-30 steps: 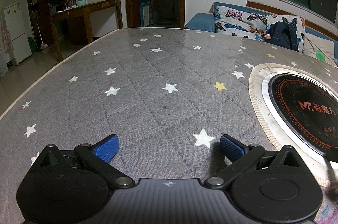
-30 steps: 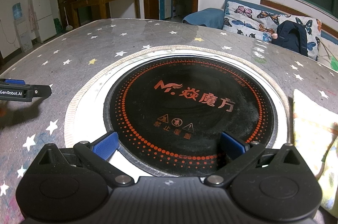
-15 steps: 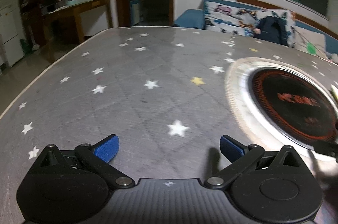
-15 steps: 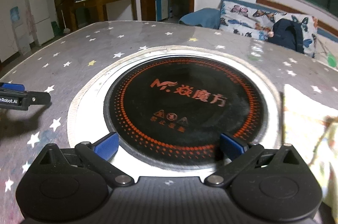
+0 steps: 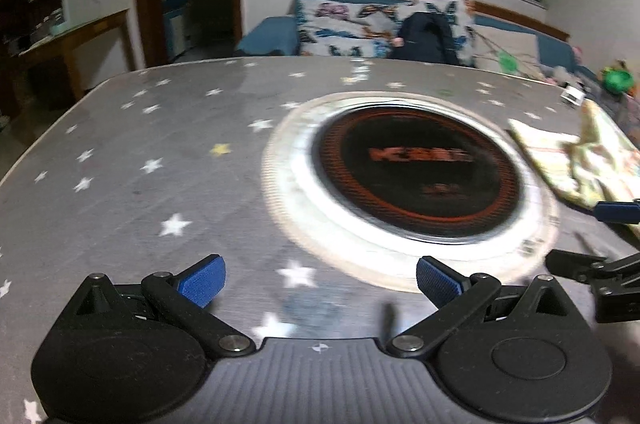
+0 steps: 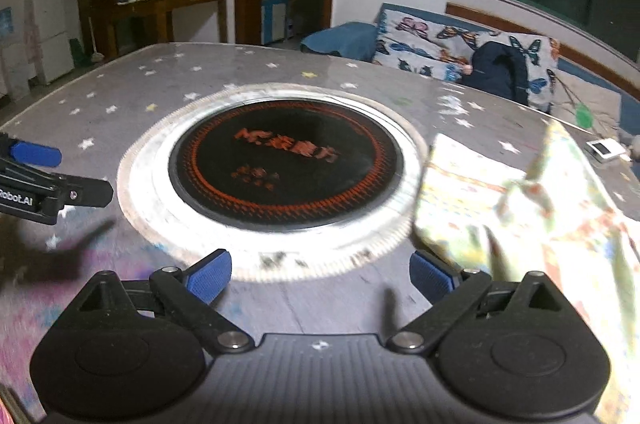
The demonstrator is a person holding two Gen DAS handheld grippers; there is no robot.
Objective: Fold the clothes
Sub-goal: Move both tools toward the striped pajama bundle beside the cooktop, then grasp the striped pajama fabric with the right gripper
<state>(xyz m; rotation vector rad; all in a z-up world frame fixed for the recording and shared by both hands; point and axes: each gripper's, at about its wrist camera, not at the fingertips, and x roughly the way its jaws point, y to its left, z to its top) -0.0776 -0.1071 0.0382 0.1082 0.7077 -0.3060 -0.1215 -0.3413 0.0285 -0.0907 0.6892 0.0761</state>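
Note:
A pale yellow patterned garment (image 6: 532, 212) lies crumpled on the right side of the grey star-print table; it also shows at the right edge of the left wrist view (image 5: 580, 159). My left gripper (image 5: 320, 282) is open and empty above the table, left of the round cooktop. My right gripper (image 6: 320, 274) is open and empty, low over the table just in front of the cooktop, with the garment beside its right finger. Each gripper shows at the edge of the other's view.
A round black induction cooktop (image 6: 286, 161) with a white rim is set in the middle of the table (image 5: 120, 159). A small white device (image 6: 604, 148) lies at the far right. A sofa with a dark backpack (image 6: 500, 71) stands behind the table.
Both views have swung right. The left gripper moved toward the cooktop, which now fills its view. The right gripper pulled back and right, bringing more of the garment into view. Both stayed open.

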